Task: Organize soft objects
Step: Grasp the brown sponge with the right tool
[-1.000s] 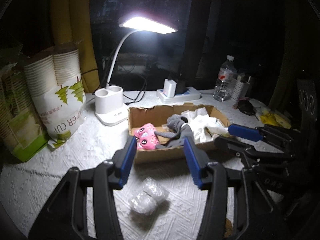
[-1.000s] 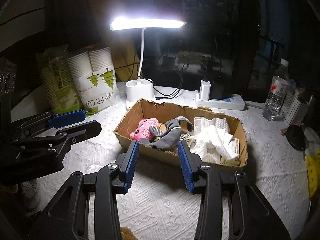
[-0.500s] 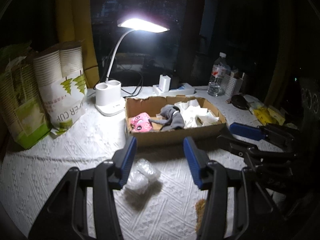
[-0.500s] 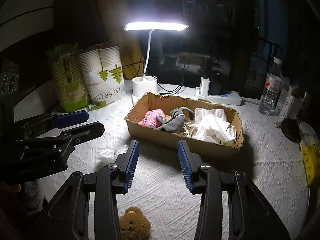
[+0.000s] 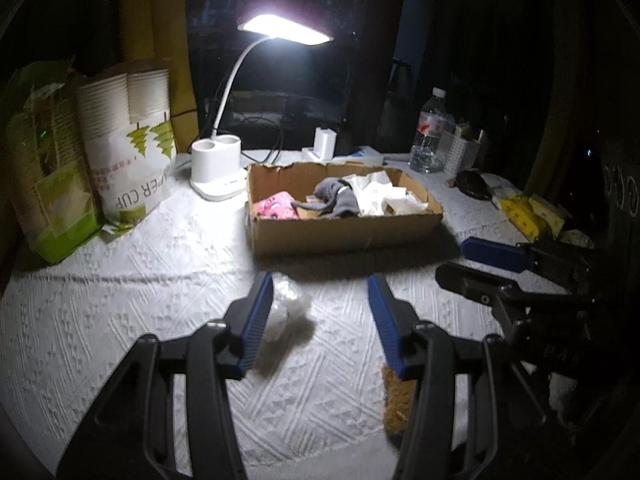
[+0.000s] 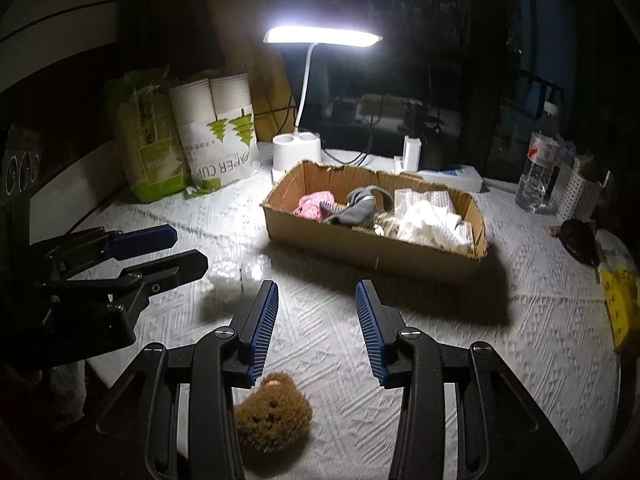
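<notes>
Tablecloth (image 6: pixel 460 344), white and textured, covers the whole table under a lit desk lamp (image 6: pixel 322 36). Cardboard box (image 6: pixel 372 250) sits open in the middle of it, just in front of the lamp's white base. Inside the box lie a pile of white cloths (image 6: pixel 432 220) on the right, a grey sock (image 6: pixel 356 210) in the middle and a pink soft toy (image 6: pixel 312 204) on the left, all touching one another. Sleeve of paper cups (image 6: pixel 218 136) and a green bag (image 6: pixel 150 144) stand side by side at the table's left rear; a water bottle (image 6: pixel 538 164) stands at the right rear.

Left gripper (image 5: pixel 320 320) hovers above the cloth with its blue-padded jaws spread apart, grasping nothing. A clear crumpled plastic bundle (image 5: pixel 286 304) lies on the cloth just beside its left finger.

Right gripper (image 6: pixel 317 328) is likewise spread wide and empty, near the box's front wall. A brown fuzzy bear toy (image 6: pixel 274 416) lies on the cloth close beneath its left finger, outside the box
</notes>
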Motion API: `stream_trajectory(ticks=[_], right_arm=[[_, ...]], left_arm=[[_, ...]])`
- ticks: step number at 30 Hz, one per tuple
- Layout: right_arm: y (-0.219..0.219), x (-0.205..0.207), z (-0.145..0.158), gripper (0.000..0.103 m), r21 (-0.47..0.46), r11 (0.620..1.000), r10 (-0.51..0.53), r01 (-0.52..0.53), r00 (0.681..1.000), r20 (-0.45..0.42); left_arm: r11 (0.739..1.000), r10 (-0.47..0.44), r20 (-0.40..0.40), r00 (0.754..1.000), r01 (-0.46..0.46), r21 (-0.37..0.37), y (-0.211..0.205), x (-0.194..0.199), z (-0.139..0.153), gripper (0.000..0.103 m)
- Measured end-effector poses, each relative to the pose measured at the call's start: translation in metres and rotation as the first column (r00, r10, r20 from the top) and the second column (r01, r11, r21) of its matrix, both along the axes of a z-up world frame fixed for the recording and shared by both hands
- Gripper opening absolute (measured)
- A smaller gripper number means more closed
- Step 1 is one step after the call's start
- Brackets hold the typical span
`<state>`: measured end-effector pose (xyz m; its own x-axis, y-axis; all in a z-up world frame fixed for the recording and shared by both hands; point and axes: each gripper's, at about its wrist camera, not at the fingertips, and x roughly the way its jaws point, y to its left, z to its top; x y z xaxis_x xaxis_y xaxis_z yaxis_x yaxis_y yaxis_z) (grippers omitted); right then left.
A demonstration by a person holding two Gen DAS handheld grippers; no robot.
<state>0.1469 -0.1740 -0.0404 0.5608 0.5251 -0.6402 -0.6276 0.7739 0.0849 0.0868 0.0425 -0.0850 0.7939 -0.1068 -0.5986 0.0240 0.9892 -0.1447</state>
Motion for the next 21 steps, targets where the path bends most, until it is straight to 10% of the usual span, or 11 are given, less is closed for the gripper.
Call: stream_trajectory(ticks=[21], right_arm=[[0.006, -0.033, -0.056, 0.043, -0.075, 0.996, 0.037, -0.047, 0.991, -0.126]], left_arm=[[0.999, 0.022, -0.129, 0.991, -0.027, -0.032, 0.002, -0.031, -0.053, 0.051]])
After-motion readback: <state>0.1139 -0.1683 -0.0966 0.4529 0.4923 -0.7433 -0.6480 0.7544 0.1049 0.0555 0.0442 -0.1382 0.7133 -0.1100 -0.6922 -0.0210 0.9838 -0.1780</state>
